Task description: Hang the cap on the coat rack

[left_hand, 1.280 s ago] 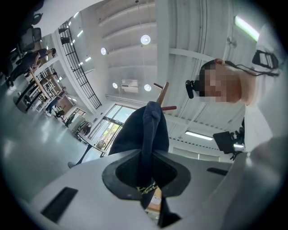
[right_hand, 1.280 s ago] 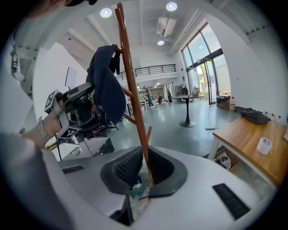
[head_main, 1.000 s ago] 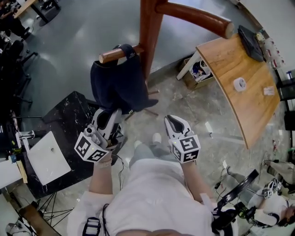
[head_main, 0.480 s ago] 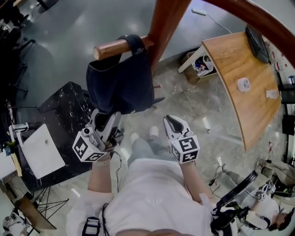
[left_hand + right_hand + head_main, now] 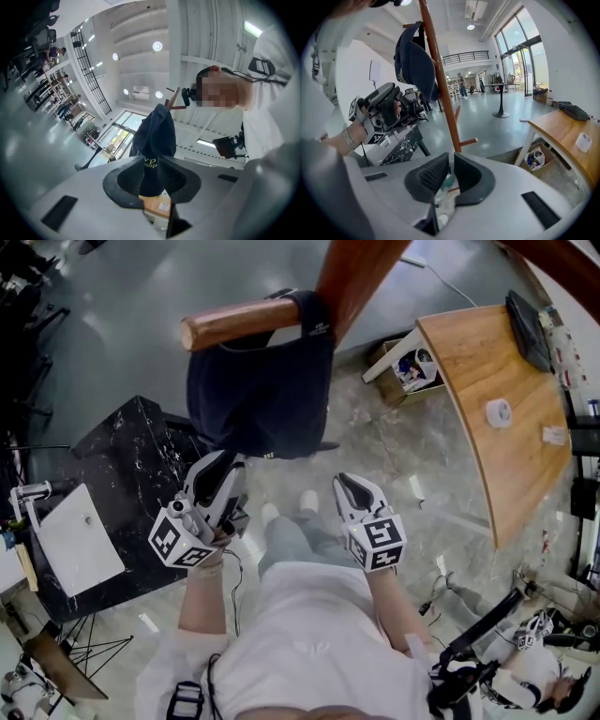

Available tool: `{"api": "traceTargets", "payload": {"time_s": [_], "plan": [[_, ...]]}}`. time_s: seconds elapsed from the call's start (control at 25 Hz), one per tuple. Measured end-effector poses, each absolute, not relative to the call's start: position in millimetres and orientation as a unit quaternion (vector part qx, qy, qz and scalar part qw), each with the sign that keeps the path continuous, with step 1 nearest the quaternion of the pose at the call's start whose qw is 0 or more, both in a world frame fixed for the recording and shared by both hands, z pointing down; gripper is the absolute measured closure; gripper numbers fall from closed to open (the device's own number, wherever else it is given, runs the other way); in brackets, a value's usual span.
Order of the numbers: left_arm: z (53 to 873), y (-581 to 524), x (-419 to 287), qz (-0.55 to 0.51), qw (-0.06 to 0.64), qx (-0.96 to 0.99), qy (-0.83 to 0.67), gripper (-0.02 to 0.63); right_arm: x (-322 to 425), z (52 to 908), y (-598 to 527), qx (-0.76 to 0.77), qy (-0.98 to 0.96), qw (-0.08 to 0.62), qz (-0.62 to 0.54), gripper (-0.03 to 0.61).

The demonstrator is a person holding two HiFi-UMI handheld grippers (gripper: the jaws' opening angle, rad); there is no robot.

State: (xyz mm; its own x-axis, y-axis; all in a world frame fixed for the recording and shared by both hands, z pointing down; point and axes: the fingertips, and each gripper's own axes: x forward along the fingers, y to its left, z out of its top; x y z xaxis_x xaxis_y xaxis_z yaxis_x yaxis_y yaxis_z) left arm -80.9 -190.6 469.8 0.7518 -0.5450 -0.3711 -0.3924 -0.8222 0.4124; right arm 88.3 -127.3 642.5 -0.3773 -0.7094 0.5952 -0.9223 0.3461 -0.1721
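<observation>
A dark navy cap (image 5: 258, 390) hangs by its back strap from a wooden peg (image 5: 239, 322) of the red-brown coat rack (image 5: 352, 273). My left gripper (image 5: 223, 465) sits right under the cap's lower edge. In the left gripper view its jaws stand apart, and the cap (image 5: 154, 136) drops into the gap at the left gripper (image 5: 150, 161). My right gripper (image 5: 349, 486) is held low, to the right of the cap and apart from it, with nothing in it. The right gripper view shows the right gripper (image 5: 451, 161) shut, with the cap (image 5: 415, 56) high on the rack post (image 5: 440, 93).
A black marble-top table (image 5: 122, 465) with a white board (image 5: 80, 545) stands at the left. A curved wooden desk (image 5: 497, 456) with a tape roll (image 5: 498, 412) is at the right, and a cardboard box (image 5: 405, 371) lies beside it. A lower peg (image 5: 468, 140) sticks out of the post.
The cap and peg have shifted up in the head view. The left gripper, which overlapped the cap's lower part, now sits just below its edge. The right gripper has stayed put.
</observation>
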Motion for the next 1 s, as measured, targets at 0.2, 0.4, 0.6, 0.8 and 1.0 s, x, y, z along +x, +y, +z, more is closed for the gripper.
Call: {"api": "traceTargets", "payload": {"time_s": [0.2,0.4,0.6,0.8,1.0], "plan": [[483,-189,-85,-0.241,0.175,0.916,-0.268,0.543,89,649,-122,0.509,-0.793,0.220,0.252,0.529],[483,-187,-91,-0.240,0.181,0.910,-0.285,0.544,86,646,-125,0.500,-0.800,0.220,0.250,0.529],[469,-179,-103,-0.233,0.175,0.904,-0.312,0.545,78,632,-130,0.488,-0.813,0.222,0.227,0.529],[443,-163,-135,-0.221,0.161,0.896,-0.348,0.545,46,609,-141,0.462,-0.836,0.206,0.215,0.529],[418,-140,-173,-0.209,0.145,0.882,-0.396,0.545,-3,582,-148,0.418,-0.866,0.191,0.197,0.529]]}}
